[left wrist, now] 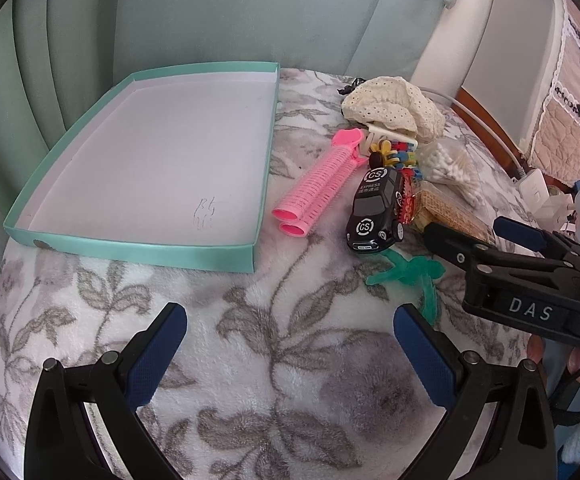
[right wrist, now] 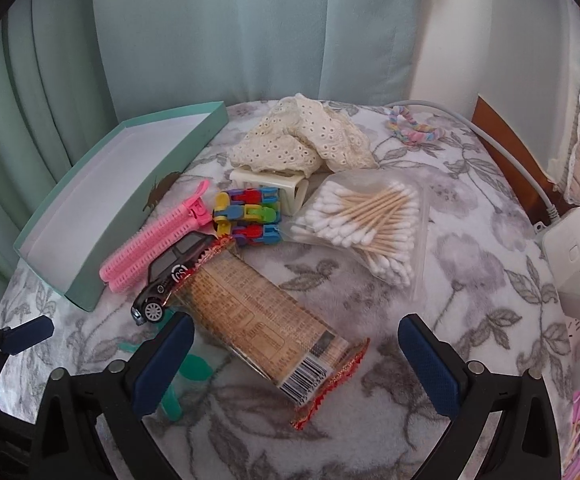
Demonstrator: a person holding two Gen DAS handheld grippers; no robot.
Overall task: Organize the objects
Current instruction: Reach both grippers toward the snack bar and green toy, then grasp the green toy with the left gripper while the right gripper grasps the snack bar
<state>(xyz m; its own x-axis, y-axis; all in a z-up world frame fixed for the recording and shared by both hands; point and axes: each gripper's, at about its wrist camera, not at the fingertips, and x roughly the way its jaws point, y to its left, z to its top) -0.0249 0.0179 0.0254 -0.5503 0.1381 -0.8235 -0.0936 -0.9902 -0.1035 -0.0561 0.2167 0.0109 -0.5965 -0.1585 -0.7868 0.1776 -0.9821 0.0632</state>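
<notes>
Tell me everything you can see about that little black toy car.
The black toy car is a small glossy model, plastic or metal by its look, with round white "CS" logos on bonnet and roof, "EXPRESS" lettering and silver-hubbed wheels. It stands upright on the floral blanket, between the pink hair rollers and a snack packet, which seems to touch its side. No gripper holds it.
</notes>
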